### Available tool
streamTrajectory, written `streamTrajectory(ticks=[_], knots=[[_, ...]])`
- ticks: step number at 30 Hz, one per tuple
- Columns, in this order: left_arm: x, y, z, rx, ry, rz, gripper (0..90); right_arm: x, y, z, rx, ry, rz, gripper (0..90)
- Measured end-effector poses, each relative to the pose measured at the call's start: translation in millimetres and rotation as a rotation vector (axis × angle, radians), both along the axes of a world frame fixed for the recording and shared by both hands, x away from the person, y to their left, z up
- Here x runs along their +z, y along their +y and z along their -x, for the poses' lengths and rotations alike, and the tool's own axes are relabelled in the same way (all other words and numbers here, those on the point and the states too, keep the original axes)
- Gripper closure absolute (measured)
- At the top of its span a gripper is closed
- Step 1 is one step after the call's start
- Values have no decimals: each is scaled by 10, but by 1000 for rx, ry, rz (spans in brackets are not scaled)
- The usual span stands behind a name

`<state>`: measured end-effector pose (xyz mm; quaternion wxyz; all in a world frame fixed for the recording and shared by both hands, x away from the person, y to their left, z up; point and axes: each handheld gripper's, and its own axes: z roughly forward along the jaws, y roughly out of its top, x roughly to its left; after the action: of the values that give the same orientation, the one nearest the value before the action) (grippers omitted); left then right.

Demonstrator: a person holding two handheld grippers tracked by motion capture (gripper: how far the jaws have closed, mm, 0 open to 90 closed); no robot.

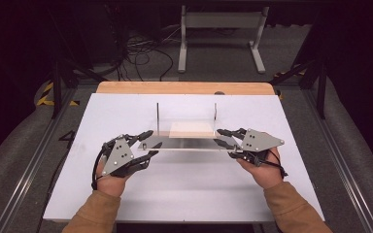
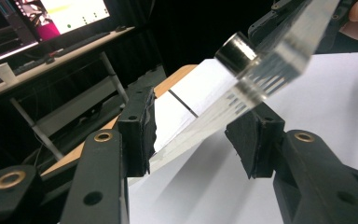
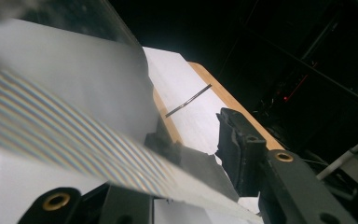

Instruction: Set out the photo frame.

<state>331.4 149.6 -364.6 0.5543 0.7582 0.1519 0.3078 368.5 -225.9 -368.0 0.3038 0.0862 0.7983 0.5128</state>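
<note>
You hold a clear acrylic panel [image 1: 187,143] between your two grippers, one at each end, level above the white table cover [image 1: 184,194], in front of a clear open-topped frame whose two thin uprights [image 1: 158,116] rise from the cover. The left gripper [image 1: 149,144] takes the panel's left end: in the left gripper view its jaws stand apart, one pad [image 2: 140,135] on each side of the panel's edge [image 2: 205,121], and whether the pads press on it you cannot tell from that view. A short metal peg [image 2: 237,52] sits on the panel near that corner. The right gripper [image 1: 225,137] takes the right end; in the right gripper view the panel [image 3: 65,135] lies across the near jaw while the far jaw [image 3: 235,140] stands clear of it, so a firm clamp cannot be confirmed there either. The step in hand appears to be carrying or seating the panel as a flat member of the frame. The next move likely calls for both ends to travel together and stay level, since a tilt could let the smooth sheet slide out. Inside the frame a pale wooden block [image 1: 192,129] lies flat on the base, between the uprights and just behind the panel; nothing else can be made out within it.
</note>
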Motion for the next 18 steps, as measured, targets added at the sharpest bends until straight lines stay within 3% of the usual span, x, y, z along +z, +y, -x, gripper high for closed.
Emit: streamTrajectory(ticks=[5, 12, 14, 15, 16, 17, 18], knots=[[71, -26, 48, 5, -20, -7, 528, 93, -18, 57, -4, -38, 17, 658], [281, -19, 210, -24, -58, 2, 529, 287, -51, 211, 11, -20, 13, 670], [334, 8, 253, -50, -40, 39, 541, 343, -64, 264, 25, -5, 7, 670], [366, 22, 269, -67, -21, 70, 563, 372, -55, 314, 8, -69, 35, 665], [398, 37, 288, -64, -7, 94, 572, 414, -44, 353, -2, -77, 62, 664], [432, 69, 296, -86, 20, 119, 593, 445, -42, 379, 12, -60, 62, 663], [453, 83, 312, -99, 18, 136, 587, 459, -43, 407, 22, -61, 58, 671]])
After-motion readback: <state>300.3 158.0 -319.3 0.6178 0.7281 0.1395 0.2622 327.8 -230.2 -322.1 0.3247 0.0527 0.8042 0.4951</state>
